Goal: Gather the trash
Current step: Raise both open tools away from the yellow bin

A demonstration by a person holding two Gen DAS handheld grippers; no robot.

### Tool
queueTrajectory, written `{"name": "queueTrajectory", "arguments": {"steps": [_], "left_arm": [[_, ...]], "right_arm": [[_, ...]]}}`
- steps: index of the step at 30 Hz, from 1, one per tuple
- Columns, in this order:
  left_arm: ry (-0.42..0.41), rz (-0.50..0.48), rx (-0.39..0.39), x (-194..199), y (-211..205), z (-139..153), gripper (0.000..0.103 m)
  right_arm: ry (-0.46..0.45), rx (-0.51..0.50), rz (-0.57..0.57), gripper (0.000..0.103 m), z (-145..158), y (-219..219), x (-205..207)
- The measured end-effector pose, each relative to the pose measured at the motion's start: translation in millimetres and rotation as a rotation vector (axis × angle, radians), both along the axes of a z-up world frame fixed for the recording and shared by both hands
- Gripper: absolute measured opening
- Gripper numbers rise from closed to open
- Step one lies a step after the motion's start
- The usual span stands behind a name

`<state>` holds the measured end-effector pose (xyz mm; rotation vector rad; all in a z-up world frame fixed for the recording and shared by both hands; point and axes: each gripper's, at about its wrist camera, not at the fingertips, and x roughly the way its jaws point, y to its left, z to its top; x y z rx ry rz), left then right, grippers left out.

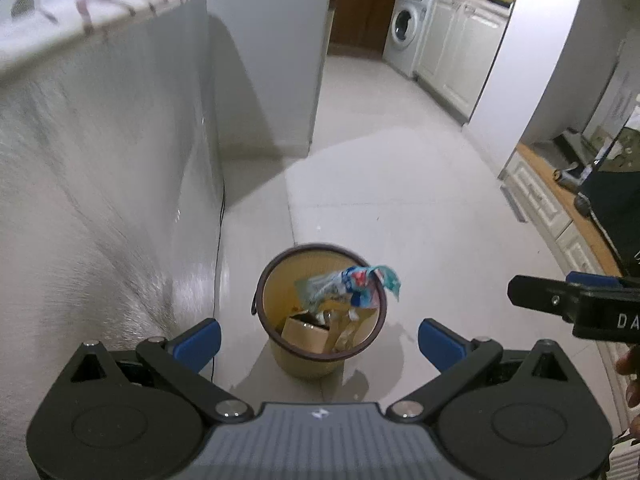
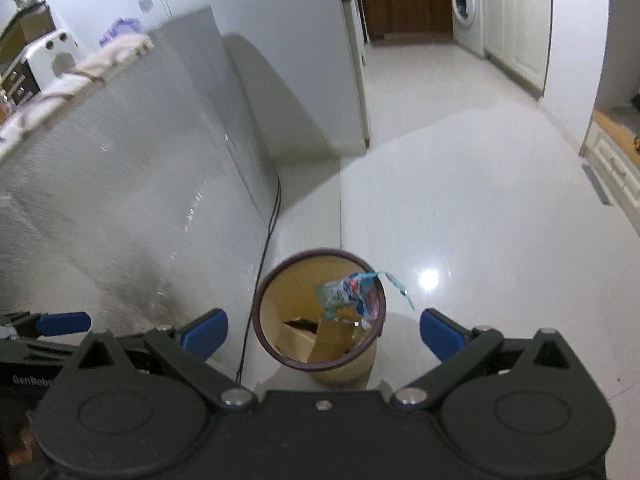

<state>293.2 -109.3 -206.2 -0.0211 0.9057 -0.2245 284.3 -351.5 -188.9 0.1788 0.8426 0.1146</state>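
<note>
Presently we hold both tools above the waste bin (image 1: 322, 312), which stands on the tiled floor (image 1: 400, 184) just beside the grey appliance (image 1: 100, 184) at its 9 o'clock. We keep the left gripper (image 1: 319, 342) with its jaws spread wide and nothing between them; the right gripper (image 2: 323, 334) is likewise wide and empty. Both point down at the bin mouth, which we judge suits a drop into it.

A crumpled wrapper (image 1: 356, 282), printed blue, red and white, appears over the bin rim at about 2 o'clock. We cannot tell whether it rests on the rim or is in mid-air; its edges are blurred. Below it, cardboard scraps (image 1: 306, 330) lie at the bottom of the bin, so part of the collecting looks done.

Limits of view: the bin's base is cut off by the gripper bodies in both views. The cloth (image 2: 80, 76) on top of the appliance is smeared by motion. In the left view the other tool enters at 3 o'clock, largely cropped, with fingers (image 1: 630, 364) of a hand partly visible.
</note>
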Motion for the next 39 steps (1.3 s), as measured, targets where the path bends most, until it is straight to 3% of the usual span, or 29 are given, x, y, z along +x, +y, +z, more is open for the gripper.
{"name": "queueTrajectory", "arguments": {"steps": [11, 20, 29, 39], "left_arm": [[-0.146, 0.04, 0.012, -75.7, 20.5, 76.7, 0.103], [-0.255, 0.049, 0.014, -128.8, 35.0, 127.5, 0.103], [-0.318, 0.051, 0.007, -167.1, 61.6, 154.9, 0.103], [-0.359, 0.13, 0.026, -207.5, 106.9, 165.3, 0.103]], "right_arm": [[-0.164, -0.015, -0.053, 0.103, 77.9, 3.1, -94.1], [-0.274, -0.043, -0.081, 0.103, 123.7, 15.5, -156.9], [-0.328, -0.118, -0.09, 0.103, 156.2, 44.6, -196.7], [-0.353, -0.139, -0.067, 0.103, 171.7, 75.3, -230.9]]}}
